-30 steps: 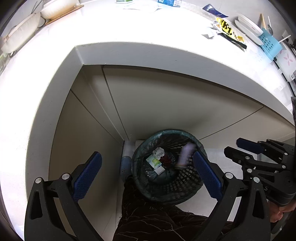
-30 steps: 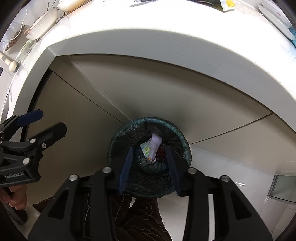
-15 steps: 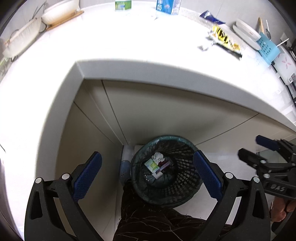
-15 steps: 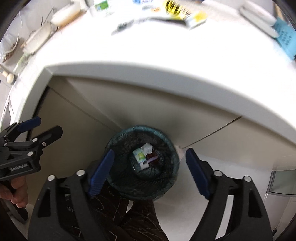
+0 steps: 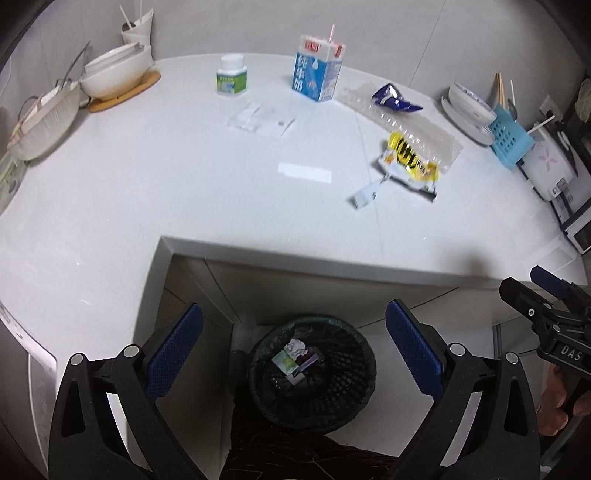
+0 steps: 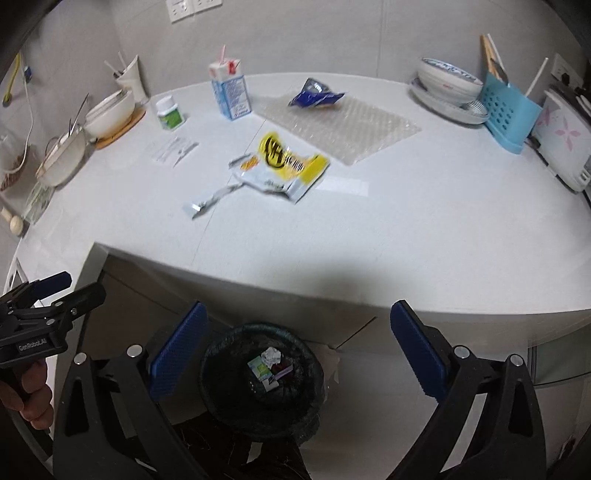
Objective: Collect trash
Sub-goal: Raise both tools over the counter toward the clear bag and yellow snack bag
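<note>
Once pinched, right gripper (image 6: 295, 350) fingers (image 6: 177, 352) agape, empty.

White L-shaped countertop (image 5: 184, 192) fills mid-frame; grey tiled wall (image 6: 332, 33) along top, beige cabinet fronts (image 5: 295, 288) and pale floor below.

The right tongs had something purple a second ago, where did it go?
The right tongs have just been opening and let the purple scrap fall into the trash bin. Both tongs then rose, showing the countertop. The left tongs stayed open and empty.
</note>
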`<state>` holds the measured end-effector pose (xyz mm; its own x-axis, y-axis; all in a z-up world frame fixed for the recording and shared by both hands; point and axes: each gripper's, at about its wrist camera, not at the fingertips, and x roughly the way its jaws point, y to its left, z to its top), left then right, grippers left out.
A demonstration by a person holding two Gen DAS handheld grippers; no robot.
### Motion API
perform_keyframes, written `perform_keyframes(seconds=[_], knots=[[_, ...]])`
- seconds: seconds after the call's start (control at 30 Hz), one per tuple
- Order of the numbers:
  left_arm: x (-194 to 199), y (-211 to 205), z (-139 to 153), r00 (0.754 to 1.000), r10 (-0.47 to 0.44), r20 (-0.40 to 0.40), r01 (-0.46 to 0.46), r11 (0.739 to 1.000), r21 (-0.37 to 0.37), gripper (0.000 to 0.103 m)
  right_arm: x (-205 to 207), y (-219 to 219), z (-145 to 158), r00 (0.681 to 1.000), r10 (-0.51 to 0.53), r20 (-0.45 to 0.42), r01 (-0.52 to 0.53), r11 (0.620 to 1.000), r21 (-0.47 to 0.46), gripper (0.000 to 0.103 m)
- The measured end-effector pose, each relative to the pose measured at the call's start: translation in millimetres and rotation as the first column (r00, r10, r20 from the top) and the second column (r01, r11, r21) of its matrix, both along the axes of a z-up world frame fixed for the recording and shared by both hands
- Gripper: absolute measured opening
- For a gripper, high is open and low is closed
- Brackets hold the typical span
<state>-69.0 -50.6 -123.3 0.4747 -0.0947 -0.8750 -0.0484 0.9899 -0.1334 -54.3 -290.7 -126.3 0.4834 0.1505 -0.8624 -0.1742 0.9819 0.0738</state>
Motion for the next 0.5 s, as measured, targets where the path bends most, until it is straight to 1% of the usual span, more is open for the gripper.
perform_keyframes(seconds=[0.2,0.33,0.43,0.5], knots=[[13,-1,27,1.0,-0.014,0.024,0.014,1.0,0.004,0.097,9,-6,25,0.999,-0.039,0.037,0.038,0.999,0.013,0.095],[25,3,31,1.0,-0.006,0.023,0.006,1.0,0.003,0.097,18,-10,40,0.997,-0.058,0.058,0.056,0.998,0.021,0.095],[34,6,36,0.999,-0.01,0.031,0.009,1.0,0.011,0.097,26,-10,45,0.995,-0.064,0.071,0.064,0.998,-0.003,0.095],[40,8,42,0.999,-0.016,0.04,0.015,1.0,0.015,0.097,31,-11,49,0.995,-0.071,0.074,0.071,0.997,0.005,0.095]])
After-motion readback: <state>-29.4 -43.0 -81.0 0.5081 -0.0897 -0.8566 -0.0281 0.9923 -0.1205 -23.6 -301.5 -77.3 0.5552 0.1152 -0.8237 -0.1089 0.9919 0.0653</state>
